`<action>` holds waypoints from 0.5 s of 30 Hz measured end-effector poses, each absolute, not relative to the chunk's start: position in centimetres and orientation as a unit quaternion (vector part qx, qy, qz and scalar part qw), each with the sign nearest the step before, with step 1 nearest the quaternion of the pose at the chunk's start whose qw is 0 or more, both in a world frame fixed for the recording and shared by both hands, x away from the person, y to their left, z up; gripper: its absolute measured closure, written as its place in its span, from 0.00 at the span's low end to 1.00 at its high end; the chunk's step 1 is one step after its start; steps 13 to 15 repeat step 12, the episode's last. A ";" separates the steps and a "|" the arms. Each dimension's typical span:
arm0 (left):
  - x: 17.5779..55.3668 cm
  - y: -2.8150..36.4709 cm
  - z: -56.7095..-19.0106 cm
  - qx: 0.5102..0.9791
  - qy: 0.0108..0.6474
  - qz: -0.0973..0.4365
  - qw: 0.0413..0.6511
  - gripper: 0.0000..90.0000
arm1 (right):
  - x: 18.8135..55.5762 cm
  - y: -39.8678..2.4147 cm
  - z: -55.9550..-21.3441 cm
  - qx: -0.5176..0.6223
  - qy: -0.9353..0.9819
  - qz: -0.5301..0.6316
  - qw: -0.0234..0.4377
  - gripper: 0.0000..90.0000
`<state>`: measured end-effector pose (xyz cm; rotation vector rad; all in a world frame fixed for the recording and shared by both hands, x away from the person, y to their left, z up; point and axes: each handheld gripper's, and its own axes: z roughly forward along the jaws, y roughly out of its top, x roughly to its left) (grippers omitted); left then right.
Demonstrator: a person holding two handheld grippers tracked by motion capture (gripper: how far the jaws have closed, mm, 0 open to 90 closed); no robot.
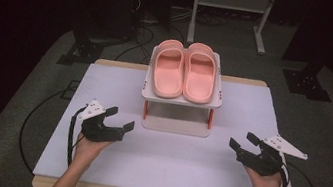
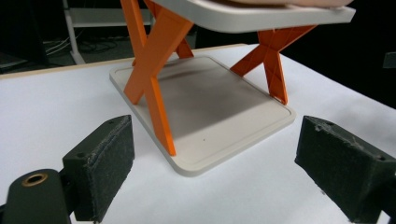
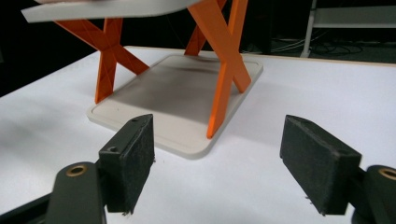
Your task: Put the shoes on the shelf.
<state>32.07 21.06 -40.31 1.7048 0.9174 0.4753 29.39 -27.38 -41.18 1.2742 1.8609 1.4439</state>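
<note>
- Here, in the high view, the pink slippers (image 1: pixel 186 71) lie side by side on the upper shelf of the small rack (image 1: pixel 181 98), which stands near the tabletop's (image 1: pixel 162 169) far edge, centred. The left gripper (image 1: pixel 119 120) and right gripper (image 1: pixel 243 142) sit toward the near corners, both spread, empty.
- Left gripper view: wide-apart jaws face the rack's lower tray (image 2: pixel 210 116) and orange legs (image 2: pixel 154 70).
- Right gripper view: jaws likewise parted, nothing between, rack just ahead.
</note>
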 end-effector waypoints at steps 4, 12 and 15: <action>31.5 21.2 -41.2 0.716 0.390 0.202 0.543 0.12 | 28.8 -27.7 -42.0 0.466 0.678 0.522 0.225 0.27; 30.2 21.2 -43.6 0.709 0.395 0.196 0.549 0.11 | 26.8 -28.5 -44.0 0.470 0.666 0.530 0.235 0.24; 30.2 21.2 -43.6 0.709 0.395 0.196 0.549 0.11 | 26.8 -28.5 -44.0 0.470 0.666 0.530 0.235 0.24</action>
